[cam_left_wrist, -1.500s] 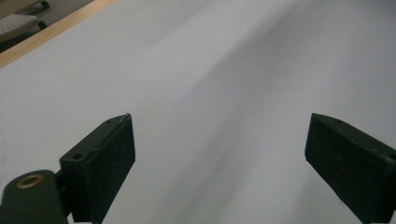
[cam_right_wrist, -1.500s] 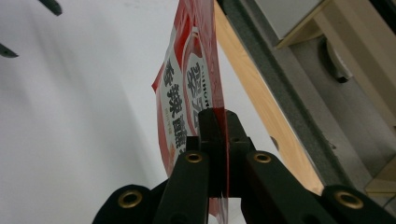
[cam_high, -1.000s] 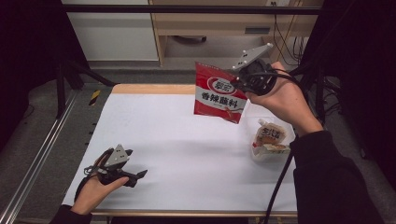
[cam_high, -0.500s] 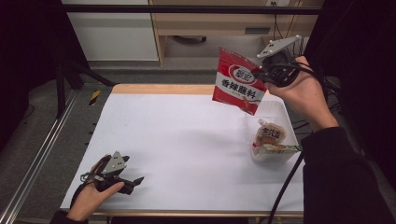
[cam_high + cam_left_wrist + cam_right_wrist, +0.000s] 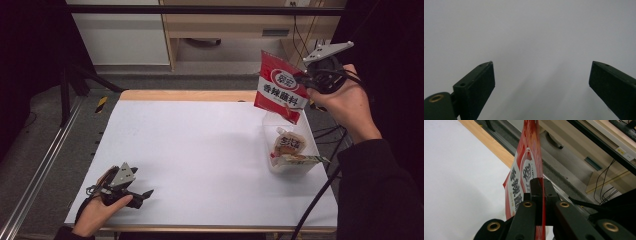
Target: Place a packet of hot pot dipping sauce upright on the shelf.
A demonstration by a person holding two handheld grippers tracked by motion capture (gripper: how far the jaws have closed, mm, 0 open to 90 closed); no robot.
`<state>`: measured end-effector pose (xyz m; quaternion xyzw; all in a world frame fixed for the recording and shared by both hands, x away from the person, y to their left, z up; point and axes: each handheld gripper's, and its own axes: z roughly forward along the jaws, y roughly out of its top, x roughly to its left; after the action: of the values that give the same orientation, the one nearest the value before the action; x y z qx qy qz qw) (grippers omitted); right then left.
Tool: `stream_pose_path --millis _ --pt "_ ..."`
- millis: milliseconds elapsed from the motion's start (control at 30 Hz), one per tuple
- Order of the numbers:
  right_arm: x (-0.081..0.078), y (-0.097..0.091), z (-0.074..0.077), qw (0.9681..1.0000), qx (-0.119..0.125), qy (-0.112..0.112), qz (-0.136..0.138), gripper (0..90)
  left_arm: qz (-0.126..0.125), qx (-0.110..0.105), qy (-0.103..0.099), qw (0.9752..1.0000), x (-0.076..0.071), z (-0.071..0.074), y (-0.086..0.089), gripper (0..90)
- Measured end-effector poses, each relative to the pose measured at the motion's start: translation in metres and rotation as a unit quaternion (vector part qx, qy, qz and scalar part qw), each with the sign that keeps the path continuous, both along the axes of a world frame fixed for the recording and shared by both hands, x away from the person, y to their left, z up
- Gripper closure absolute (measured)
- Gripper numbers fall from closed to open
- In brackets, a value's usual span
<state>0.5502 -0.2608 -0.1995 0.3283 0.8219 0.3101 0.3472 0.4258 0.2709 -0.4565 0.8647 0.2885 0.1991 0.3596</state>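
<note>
A: Your right gripper (image 5: 303, 80) has carried the red sauce packet (image 5: 281, 86) across from over the white table (image 5: 200, 155) to a spot above the clear bin (image 5: 290, 167), just over its far rim. A second ago it hung nearer the table's middle.

B: And the grip is solid: in the right gripper view the jaws are clamped together on the packet's (image 5: 527, 170) edge, the flat pouch pinched on its side edge and sticking up past them.

A: So you're lined up for the drop, I'd judge. The bin already holds a pale pouch (image 5: 290, 145) and another flat packet (image 5: 300, 160) lying across it (a bit crowded in there).

B: Lower it before you let go, or it may slide off that rim.

A: Your left gripper (image 5: 142, 194) rests at the table's near left corner, well apart from the bin. Its jaws stand wide apart with nothing between them, bare white surface ahead (image 5: 536, 37).

B: Beyond the table's wooden far edge (image 5: 185, 95) you've got grey floor, a white cabinet (image 5: 120, 35) and a wooden desk (image 5: 235, 22). A metal rail (image 5: 40, 165) runs along the table's left side, and dark curtains close in both sides.
</note>
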Motion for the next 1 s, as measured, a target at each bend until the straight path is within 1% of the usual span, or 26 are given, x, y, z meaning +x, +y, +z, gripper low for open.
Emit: stream_pose_path --millis 100,167,233,333,467,533,833,1000 --pt "0.0 -0.005 -0.003 1.0 0.0 0.002 -0.003 90.0 -0.001 0.0 0.0 1.0 0.0 0.0 -0.001 6.5" --pt "0.002 -0.013 -0.011 1.0 0.001 0.007 -0.007 90.0 0.001 0.0 0.001 1.0 0.0 0.0 -0.001 6.4" --pt "0.004 -0.017 -0.014 0.9999 0.005 0.009 -0.01 90.0 0.003 0.0 0.002 1.0 0.001 -0.001 0.0 6.4" --pt "0.007 -0.022 -0.021 0.9999 0.006 0.014 -0.008 90.0 0.005 0.002 0.004 1.0 0.002 -0.002 0.001 6.4" --pt "0.008 -0.026 -0.032 0.9997 0.008 0.021 -0.011 90.0 0.006 0.002 0.005 1.0 0.002 -0.002 0.0 6.4" --pt "0.008 -0.027 -0.037 0.9996 0.008 0.025 -0.012 90.0 0.003 0.005 0.006 1.0 0.002 -0.003 0.0 6.4" --pt "0.01 -0.034 -0.05 0.9992 0.009 0.035 -0.019 90.0 0.003 0.009 0.008 0.9999 0.002 -0.004 0.001 6.4" --pt "0.011 -0.035 -0.061 0.9987 0.019 0.041 -0.021 90.0 -0.002 0.012 0.009 0.9999 0.002 -0.004 0.0 6.4"
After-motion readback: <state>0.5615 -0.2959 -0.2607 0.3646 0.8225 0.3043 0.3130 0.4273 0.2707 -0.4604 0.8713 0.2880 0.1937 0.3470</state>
